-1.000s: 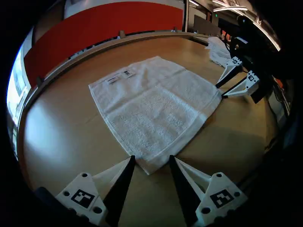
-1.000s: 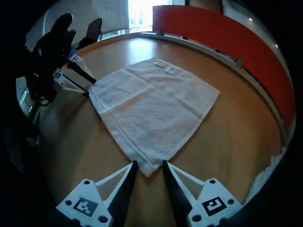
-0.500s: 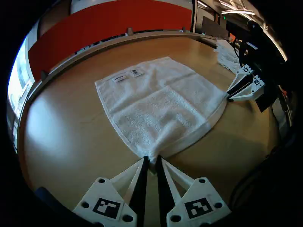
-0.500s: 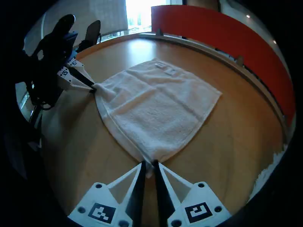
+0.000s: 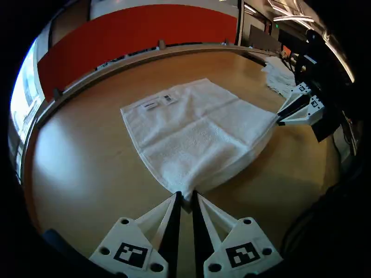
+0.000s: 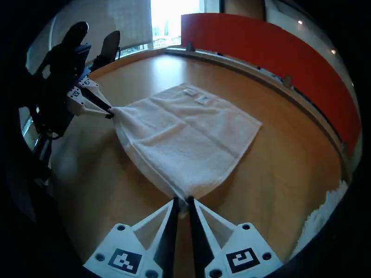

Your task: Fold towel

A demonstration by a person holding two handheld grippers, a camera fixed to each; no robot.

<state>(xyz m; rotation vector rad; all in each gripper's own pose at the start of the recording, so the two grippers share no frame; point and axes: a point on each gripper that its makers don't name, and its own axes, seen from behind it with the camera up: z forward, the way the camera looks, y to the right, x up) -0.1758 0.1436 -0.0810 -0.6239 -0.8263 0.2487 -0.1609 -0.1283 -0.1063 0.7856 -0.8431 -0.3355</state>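
Fingers of my left gripper are squeezed almost together w/ a corner of the towel nipped between the tips. Right gripper: same, tips pinched on the neighbouring corner. Towel is white terry w/ a woven band along the hem and faint creases across it, in the middle of the table. The edge btwn my two corners is raised off the wood, shadow under it; the rest lies flat. Count: 1 towel, 2 small tags by its far corner, 2 grippers, 1 heap of white cloth at the table's edge past the right gripper.
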